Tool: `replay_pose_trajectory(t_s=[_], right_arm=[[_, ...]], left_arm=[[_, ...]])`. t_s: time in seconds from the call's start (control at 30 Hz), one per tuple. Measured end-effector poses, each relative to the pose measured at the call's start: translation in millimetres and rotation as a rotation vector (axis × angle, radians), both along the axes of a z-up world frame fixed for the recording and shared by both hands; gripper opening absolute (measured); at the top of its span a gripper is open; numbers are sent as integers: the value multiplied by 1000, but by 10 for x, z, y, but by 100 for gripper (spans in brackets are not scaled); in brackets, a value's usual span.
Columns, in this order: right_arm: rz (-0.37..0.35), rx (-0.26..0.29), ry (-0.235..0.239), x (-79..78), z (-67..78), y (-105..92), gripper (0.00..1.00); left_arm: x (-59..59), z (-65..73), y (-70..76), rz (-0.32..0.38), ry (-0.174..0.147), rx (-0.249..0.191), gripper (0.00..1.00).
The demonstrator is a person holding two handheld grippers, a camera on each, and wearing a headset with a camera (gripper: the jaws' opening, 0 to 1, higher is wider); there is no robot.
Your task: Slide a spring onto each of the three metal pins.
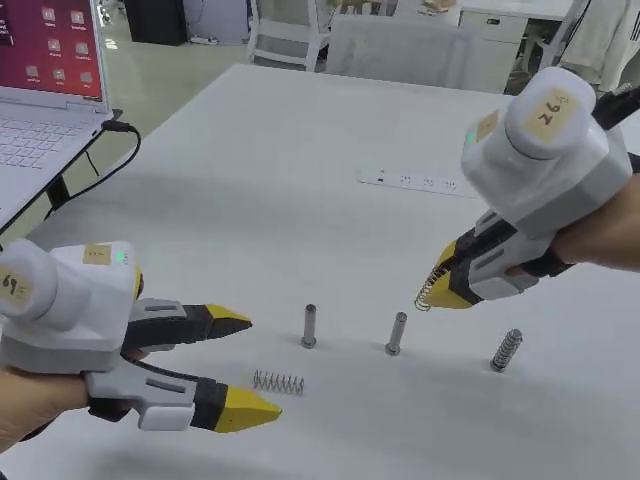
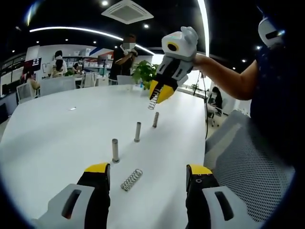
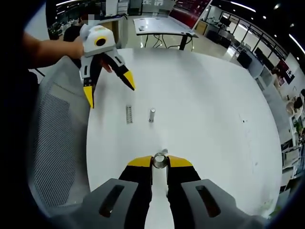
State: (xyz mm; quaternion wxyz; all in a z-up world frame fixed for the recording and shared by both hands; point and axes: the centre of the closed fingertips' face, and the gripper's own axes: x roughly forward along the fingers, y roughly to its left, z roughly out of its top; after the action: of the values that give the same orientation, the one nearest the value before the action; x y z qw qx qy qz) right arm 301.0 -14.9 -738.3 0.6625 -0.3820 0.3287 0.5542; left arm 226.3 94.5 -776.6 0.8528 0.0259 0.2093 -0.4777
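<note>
Three metal pins stand in a row on the white table [image 1: 250, 180]: a bare left pin [image 1: 309, 327], a bare middle pin [image 1: 397, 333] and a right pin [image 1: 507, 350] with a spring around it. A loose spring [image 1: 278, 381] lies flat in front of the left pin. My left gripper [image 1: 258, 366] is open just left of it, its jaws [image 2: 148, 169] wide apart around the loose spring [image 2: 131, 179]. My right gripper [image 1: 445, 295] is shut on a second spring [image 1: 430, 289], held just above the middle pin. That held spring [image 3: 159, 161] shows end-on, with the pin top [image 3: 163, 151] right beyond it.
An open laptop [image 1: 40, 80] with a black cable [image 1: 100, 160] sits at the far left. A white power strip [image 1: 415, 182] lies behind the pins. A grey mesh chair [image 3: 57, 143] stands at the table's near edge, and people [image 2: 125, 57] stand far behind.
</note>
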Motion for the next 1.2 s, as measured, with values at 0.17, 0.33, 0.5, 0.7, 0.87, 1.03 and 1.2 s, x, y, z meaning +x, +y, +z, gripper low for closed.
replay_pose_trajectory(t_s=[0.17,0.33,0.5,0.7,0.87,1.03,1.2], right_arm=[[1,-9,0,71,-45,35,8],[0,-16,11,124,-109,66,8],[-1,-34,18,163,-186,73,8],[-6,-35,40,181,-266,94,8],[-7,-44,49,184,-325,93,8],[-6,-46,55,193,-352,109,8],[-10,-55,59,223,-401,99,8]], left_arm=[[-14,-7,-11,-1,2,0,60],[-15,-2,-11,3,2,-2,60],[-19,3,-11,4,0,0,61],[-22,6,-9,7,0,-3,61],[-30,-4,-5,6,1,0,61],[-30,-9,-8,5,2,0,60],[-29,-5,-9,5,0,-1,60]])
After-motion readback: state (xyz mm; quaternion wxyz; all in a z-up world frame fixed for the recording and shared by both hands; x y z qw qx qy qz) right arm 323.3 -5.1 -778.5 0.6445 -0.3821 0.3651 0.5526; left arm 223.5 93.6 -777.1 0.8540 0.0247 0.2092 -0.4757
